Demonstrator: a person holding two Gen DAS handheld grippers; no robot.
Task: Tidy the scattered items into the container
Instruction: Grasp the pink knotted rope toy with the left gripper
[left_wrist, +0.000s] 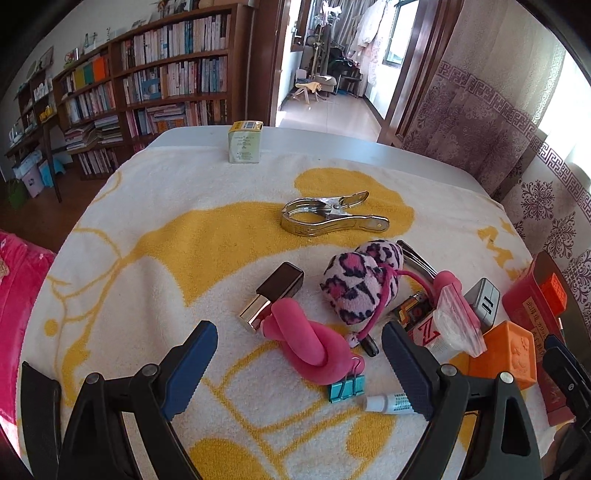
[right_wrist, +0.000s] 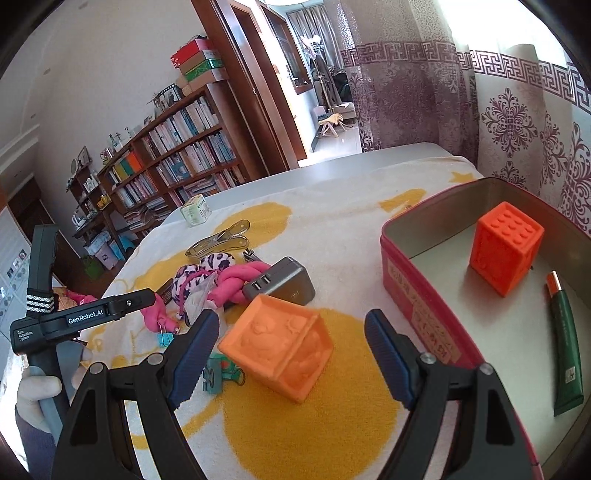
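My left gripper (left_wrist: 299, 369) hangs open over a knotted pink rope (left_wrist: 314, 347), a teal binder clip (left_wrist: 345, 387) and a small white tube (left_wrist: 388, 402), touching none of them. Beyond lie a lipstick (left_wrist: 273, 299), a leopard plush (left_wrist: 358, 280) and a metal clamp (left_wrist: 328, 218). My right gripper (right_wrist: 291, 354) is open around an orange cube (right_wrist: 280, 347) on the towel; its pads stand apart from the cube. The red tin (right_wrist: 406, 280) sits to the right and holds an orange-red block (right_wrist: 506, 251) and a green tube (right_wrist: 565, 347).
A grey charger (right_wrist: 280, 286) lies just behind the cube, with a zip bag (left_wrist: 454, 321) beside it. A small pale box (left_wrist: 245, 142) stands at the towel's far edge. A hand (right_wrist: 37, 391) grips the other tool's handle at the left. Curtains hang to the right.
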